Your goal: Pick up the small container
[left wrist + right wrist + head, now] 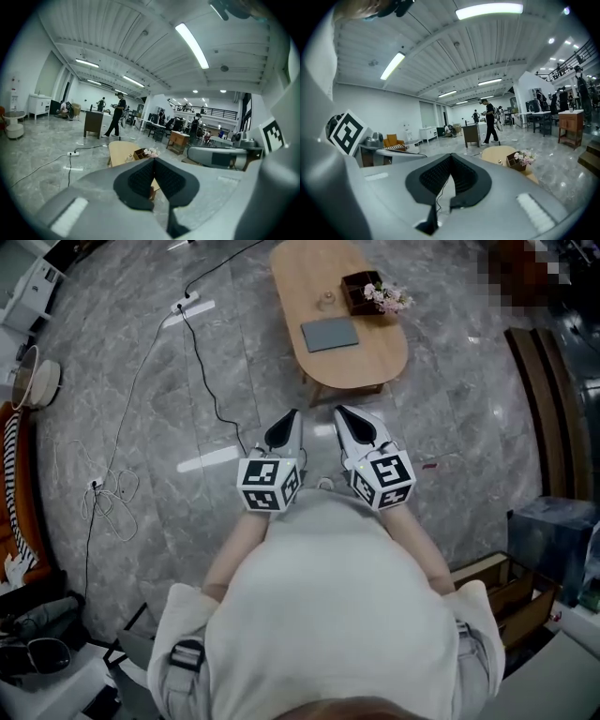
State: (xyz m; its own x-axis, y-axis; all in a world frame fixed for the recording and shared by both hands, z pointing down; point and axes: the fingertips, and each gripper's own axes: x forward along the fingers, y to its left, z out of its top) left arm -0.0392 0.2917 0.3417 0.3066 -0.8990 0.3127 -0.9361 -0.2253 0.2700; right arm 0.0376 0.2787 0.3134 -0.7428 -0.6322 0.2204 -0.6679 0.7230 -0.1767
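The small container, a clear little jar, stands on the oval wooden table well ahead of me, beside a dark box of pink flowers. I hold both grippers close to my chest, pointing at the table and far short of it. The left gripper is shut with nothing in it; its dark pads meet at the tip. The right gripper is shut too and holds nothing. The jar shows small above the left jaws, and the jar sits right of the right jaws.
A grey-blue pad lies on the table's near half. A power strip and black cable cross the floor at left, with a tangle of white cord. A wooden crate stands at my right. People walk in the far hall.
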